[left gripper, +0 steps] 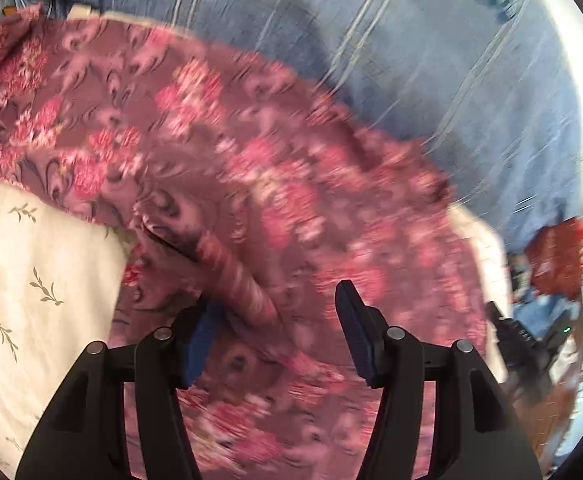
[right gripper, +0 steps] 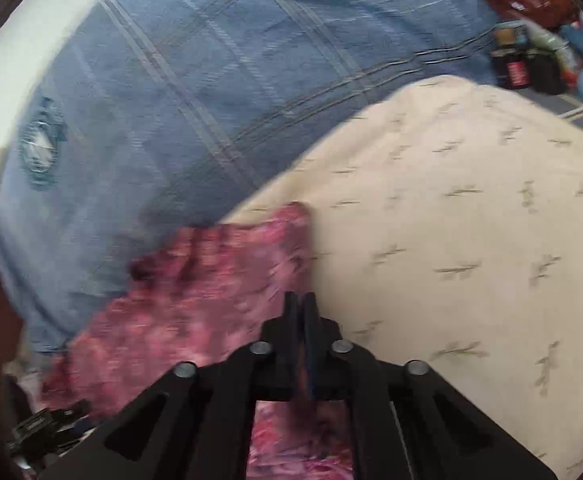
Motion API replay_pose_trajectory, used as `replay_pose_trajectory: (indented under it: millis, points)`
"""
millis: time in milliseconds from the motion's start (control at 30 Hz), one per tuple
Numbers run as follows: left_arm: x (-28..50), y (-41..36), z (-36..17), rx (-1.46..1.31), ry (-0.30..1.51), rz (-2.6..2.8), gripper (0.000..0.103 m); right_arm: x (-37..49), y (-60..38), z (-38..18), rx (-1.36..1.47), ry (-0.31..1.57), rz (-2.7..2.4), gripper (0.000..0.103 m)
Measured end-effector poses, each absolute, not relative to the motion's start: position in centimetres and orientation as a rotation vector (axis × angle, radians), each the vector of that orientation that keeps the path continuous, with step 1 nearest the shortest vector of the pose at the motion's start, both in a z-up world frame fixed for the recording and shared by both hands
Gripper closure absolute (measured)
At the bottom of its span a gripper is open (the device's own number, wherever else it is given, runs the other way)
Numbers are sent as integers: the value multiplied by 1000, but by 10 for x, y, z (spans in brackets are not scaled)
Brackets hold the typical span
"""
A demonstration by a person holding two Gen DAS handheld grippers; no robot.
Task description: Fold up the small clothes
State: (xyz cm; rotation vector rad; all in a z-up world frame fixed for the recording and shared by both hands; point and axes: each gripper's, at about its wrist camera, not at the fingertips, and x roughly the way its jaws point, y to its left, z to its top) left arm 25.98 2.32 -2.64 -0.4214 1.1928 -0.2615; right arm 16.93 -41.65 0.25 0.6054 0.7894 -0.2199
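Jaws of the left gripper [left gripper: 277,320] are standing apart over the pink floral garment [left gripper: 219,152], gripping nothing; the right gripper [right gripper: 300,308] is pinched fully shut, seemingly empty. Garment is lying rumpled across the cream leaf-print cloth [right gripper: 451,220] and blue bedsheet [right gripper: 191,80], so folding is looking unfinished.

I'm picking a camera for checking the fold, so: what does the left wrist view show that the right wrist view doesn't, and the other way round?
Only the left wrist view: the left gripper with jaws open over a rolled fold of the floral garment, which fills most of the frame.

Only the right wrist view: the right gripper with jaws shut, and dark bottles at the far edge.

Both: the pink floral garment, the cream leaf-print cloth and the blue plaid sheet, all blurred.
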Motion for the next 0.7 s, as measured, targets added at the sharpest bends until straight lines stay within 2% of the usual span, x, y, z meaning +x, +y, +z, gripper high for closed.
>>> replay_pose_trajectory:
  millis: [33, 100, 167, 267, 367, 467, 600, 633, 667, 700]
  points:
    - [260, 23, -30, -411, 1194, -272, 47, 176, -420, -11, 586, 860, -256, 103]
    - [254, 26, -21, -391, 1171, -277, 47, 168, -422, -13, 603, 837, -238, 103]
    - [246, 36, -12, -429, 1146, -288, 47, 158, -415, 4, 589, 800, -232, 96]
    - [239, 51, -1, -494, 1113, -288, 47, 156, -389, 29, 553, 740, -113, 96]
    - [237, 45, -7, -436, 1150, -254, 47, 162, -348, 43, 497, 747, -1, 93]
    - [236, 33, -26, -361, 1208, -219, 48, 172, -304, 40, 467, 788, 85, 91]
    - [225, 38, -14, -383, 1184, -246, 47, 188, -251, 17, 468, 884, 164, 90]
    - [223, 47, -10, -408, 1181, -256, 47, 189, -241, 12, 455, 901, 168, 86]
    - [221, 55, -7, -420, 1177, -253, 47, 193, -231, 1, 435, 931, 163, 77]
    - [219, 70, -2, -430, 1169, -245, 47, 194, -226, -10, 414, 964, 157, 75]
